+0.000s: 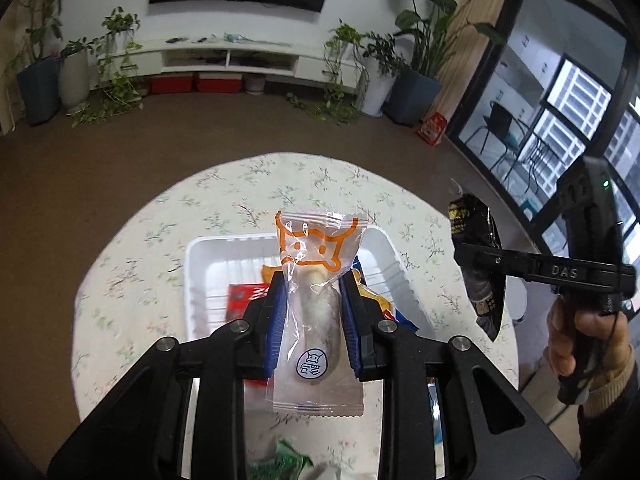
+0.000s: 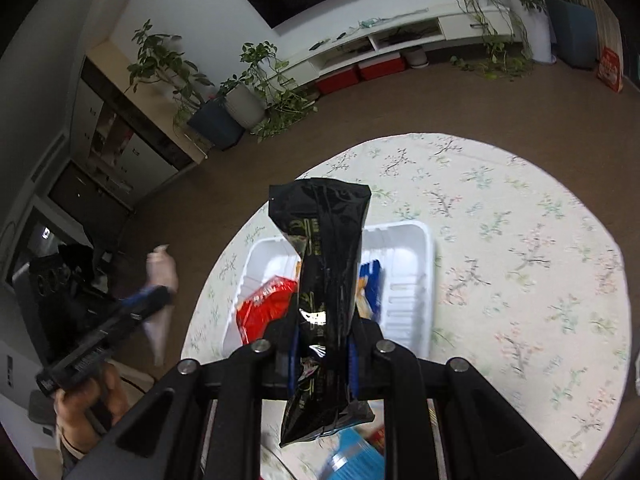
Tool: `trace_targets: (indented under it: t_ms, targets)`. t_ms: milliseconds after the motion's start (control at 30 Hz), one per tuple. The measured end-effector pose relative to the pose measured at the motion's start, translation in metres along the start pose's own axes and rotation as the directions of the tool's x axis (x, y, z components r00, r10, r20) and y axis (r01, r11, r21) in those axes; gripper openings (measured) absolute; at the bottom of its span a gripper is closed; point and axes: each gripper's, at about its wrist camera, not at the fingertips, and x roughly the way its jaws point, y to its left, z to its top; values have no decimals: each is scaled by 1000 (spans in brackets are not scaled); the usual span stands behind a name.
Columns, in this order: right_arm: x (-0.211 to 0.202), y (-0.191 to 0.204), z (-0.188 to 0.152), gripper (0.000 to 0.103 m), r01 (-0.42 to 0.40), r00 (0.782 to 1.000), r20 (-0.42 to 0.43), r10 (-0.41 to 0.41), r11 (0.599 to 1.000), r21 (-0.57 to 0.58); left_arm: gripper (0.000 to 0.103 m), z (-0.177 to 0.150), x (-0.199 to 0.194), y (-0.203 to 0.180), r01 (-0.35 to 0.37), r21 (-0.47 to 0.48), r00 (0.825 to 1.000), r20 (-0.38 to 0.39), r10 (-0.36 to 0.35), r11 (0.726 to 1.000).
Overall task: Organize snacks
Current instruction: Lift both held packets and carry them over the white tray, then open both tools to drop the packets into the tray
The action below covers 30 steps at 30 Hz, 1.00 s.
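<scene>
Gripping clear snack packet (image 1: 316, 312) (orange print), black pouch (image 2: 324, 300)

A clear orange-printed snack packet (image 1: 316, 308) and a black packet (image 2: 324, 304) hang upright above the white tray (image 1: 384, 248).

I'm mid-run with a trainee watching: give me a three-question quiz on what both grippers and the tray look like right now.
1. True or false: the left gripper is clamped on a clear plastic snack packet with an orange cartoon print.
2. What does the right gripper hold?
A. a black foil snack bag
B. a green can
C. nothing
3. Fill in: the white plastic tray on the round floral tablecloth already holds a ____ packet at its left side in the right wrist view.

Key: 1 true; 2 A; 3 red.
</scene>
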Motion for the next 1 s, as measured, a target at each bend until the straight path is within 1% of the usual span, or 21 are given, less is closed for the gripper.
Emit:
trace_targets:
  t_ms: [133,233,300,400,500,600,700,733,800,833,867,900,933,967,1000]
  targets:
    - [33,7,1,20,20,998,-55,-20,1000,-14,24,4,51,-1,-15,8,998,-68,16,1000]
    - [62,10,0,20,47,992,-114,-50,998,-29,24,6,83,-1,-37,16,995,-95,39,999]
    - [74,11,-1,20,71,989,-131,-74,997,-30,24,5,99,-1,-42,13,993,-110,43,999]
    - [92,7,-2,20,99,983,-152,-100,995,-11,24,-2,121,-6,-70,45,988,-137,75,997]
    - [108,1,-6,20,143,974,-175,-144,990,-17,24,-13,137,-3,-91,54,983,-152,99,994]
    - [117,-3,-10,20,187,965,-181,-190,982,-36,24,-19,153,-1,-93,53,981,-164,100,994]
    - [122,-7,-13,22,198,962,-185,-201,980,-38,25,-22,159,-1,-99,63,980,-168,108,993]
    - [123,-9,-12,24,197,962,-182,-201,980,-41,26,-22,160,0,-100,63,979,-170,110,993]
    - [121,-8,-13,24,203,962,-176,-209,978,-51,29,-23,160,0,-106,64,979,-168,116,992]
    - [119,-6,-14,25,208,961,-174,-214,977,-56,33,-23,157,-1,-112,65,978,-167,121,992]
    - [118,-6,-15,25,215,959,-173,-222,975,-61,40,-23,157,0,-123,66,977,-167,133,990]
    - [116,-5,-15,25,220,958,-173,-228,973,-63,43,-23,157,1,-137,63,976,-163,146,989]
    - [115,-5,-15,27,224,958,-170,-232,972,-65,48,-24,154,2,-137,57,977,-158,145,989]
    - [113,-5,-15,31,226,958,-168,-234,972,-66,52,-24,150,3,-137,51,977,-155,144,989]
    - [110,-6,-15,34,229,957,-165,-237,971,-66,53,-24,146,4,-138,45,979,-148,143,989]
